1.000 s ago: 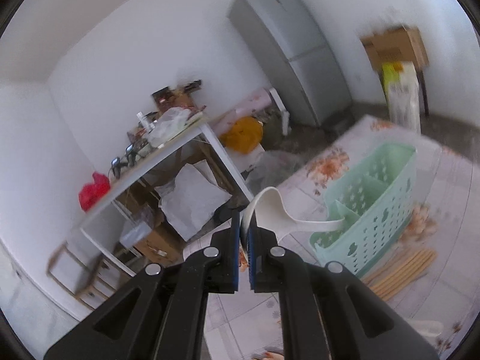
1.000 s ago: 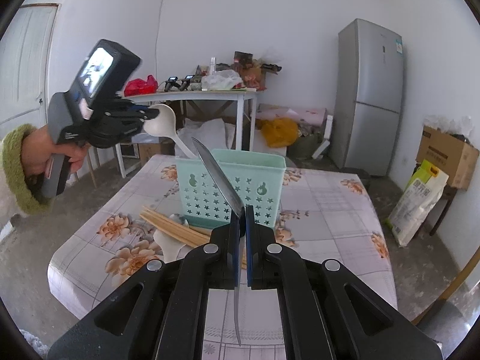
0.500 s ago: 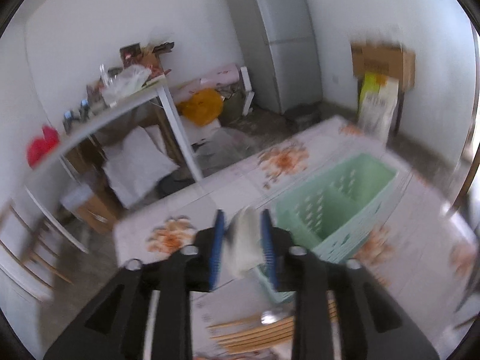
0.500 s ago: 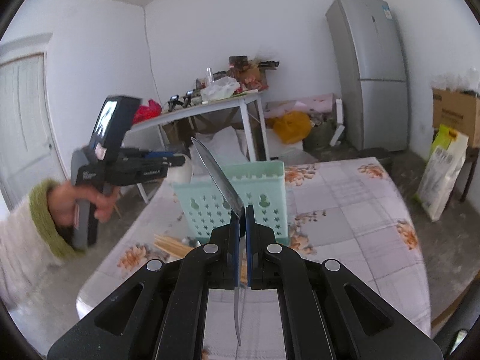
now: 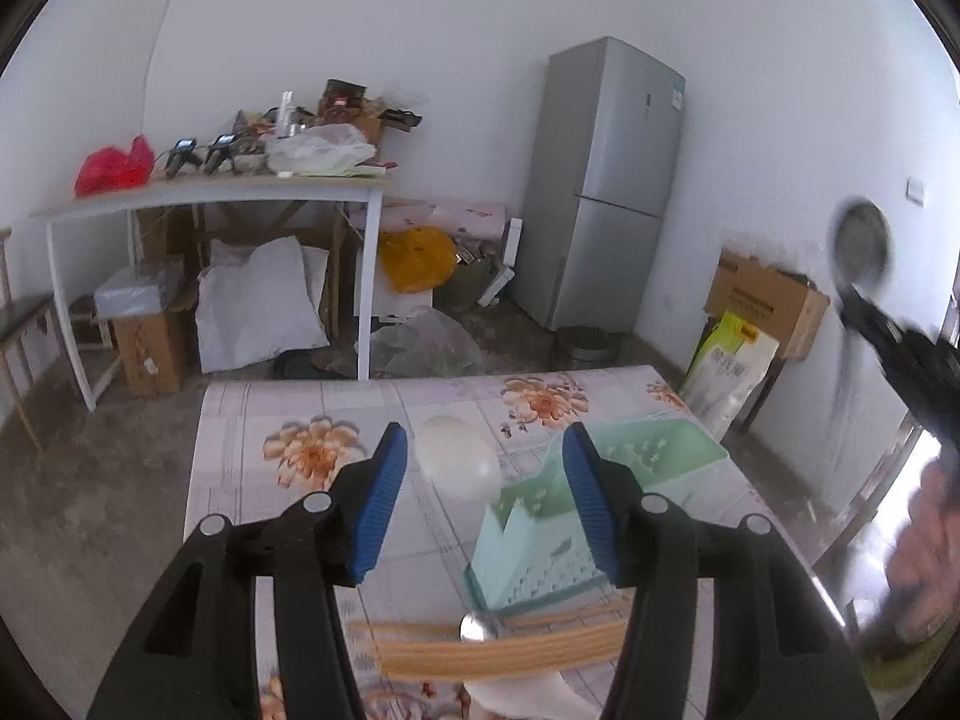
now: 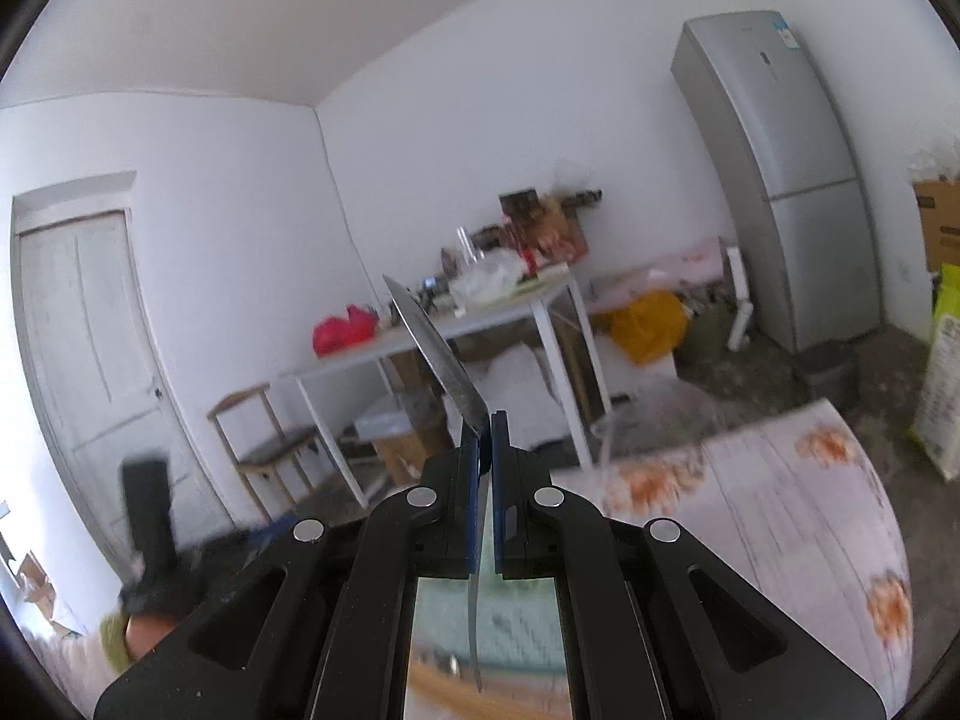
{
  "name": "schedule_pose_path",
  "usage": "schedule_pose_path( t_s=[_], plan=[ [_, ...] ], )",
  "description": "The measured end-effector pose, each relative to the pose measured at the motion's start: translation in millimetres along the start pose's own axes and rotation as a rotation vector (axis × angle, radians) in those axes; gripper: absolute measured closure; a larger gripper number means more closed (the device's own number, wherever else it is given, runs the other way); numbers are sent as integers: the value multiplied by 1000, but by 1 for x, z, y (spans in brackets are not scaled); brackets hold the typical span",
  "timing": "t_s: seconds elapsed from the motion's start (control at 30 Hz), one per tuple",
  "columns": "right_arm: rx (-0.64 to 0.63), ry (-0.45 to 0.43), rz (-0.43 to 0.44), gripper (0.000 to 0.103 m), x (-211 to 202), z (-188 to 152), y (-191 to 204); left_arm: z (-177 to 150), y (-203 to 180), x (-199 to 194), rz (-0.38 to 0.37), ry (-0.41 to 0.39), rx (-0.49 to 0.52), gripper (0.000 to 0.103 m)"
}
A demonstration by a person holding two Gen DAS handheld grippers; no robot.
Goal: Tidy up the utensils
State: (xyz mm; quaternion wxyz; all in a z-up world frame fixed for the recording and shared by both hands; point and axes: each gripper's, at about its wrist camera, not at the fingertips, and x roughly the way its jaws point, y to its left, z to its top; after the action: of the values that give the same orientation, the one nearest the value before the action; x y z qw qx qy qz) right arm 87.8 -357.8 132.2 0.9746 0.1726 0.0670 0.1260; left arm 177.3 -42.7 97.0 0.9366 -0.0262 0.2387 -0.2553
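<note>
A white ladle (image 5: 459,465) leans out of the mint-green slotted basket (image 5: 600,516), bowl up, handle down inside it. My left gripper (image 5: 485,444) is behind it with its jaws opening; the ladle's bowl shows in the gap, but neither blue pad touches it. Wooden chopsticks (image 5: 498,654) and a metal spoon (image 5: 477,627) lie on the floral tablecloth (image 5: 288,420) in front of the basket. My right gripper (image 6: 486,420) is shut on a kitchen knife (image 6: 441,360), blade pointing up and to the left, held above the basket (image 6: 498,618).
The right-hand device (image 5: 900,348) and its hand (image 5: 924,564) are blurred at the right edge. Behind the table are a cluttered white side table (image 5: 210,198), a grey fridge (image 5: 606,180), boxes, bags, a door (image 6: 90,360) and a chair (image 6: 264,450).
My left gripper rolled level, opened and let go of the white ladle, which now rests in the basket. The right gripper rose with the knife, so the basket sank low in its view.
</note>
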Motion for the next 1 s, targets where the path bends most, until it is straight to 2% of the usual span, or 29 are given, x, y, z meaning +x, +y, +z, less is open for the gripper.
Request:
schedule_pose_path(
  t_s=[0.2, 0.3, 0.43, 0.63, 0.87, 1.0],
  plan=[
    [-45, -42, -43, 101, 33, 7, 0, -33, 24, -23, 26, 7, -69, 51],
    [-72, -25, -80, 101, 49, -3, -5, -49, 37, -32, 39, 24, -109, 51],
    [-73, 37, -109, 101, 67, -27, -17, -68, 49, -41, 56, 44, -130, 51],
    [-41, 122, -124, 100, 73, -53, -34, -88, 60, -48, 68, 60, -160, 51],
    [-5, 194, -127, 99, 72, -63, -40, -99, 60, -45, 66, 78, -180, 51],
    [-19, 225, -139, 92, 67, -67, -38, -104, 57, -43, 66, 87, -173, 51]
  ],
)
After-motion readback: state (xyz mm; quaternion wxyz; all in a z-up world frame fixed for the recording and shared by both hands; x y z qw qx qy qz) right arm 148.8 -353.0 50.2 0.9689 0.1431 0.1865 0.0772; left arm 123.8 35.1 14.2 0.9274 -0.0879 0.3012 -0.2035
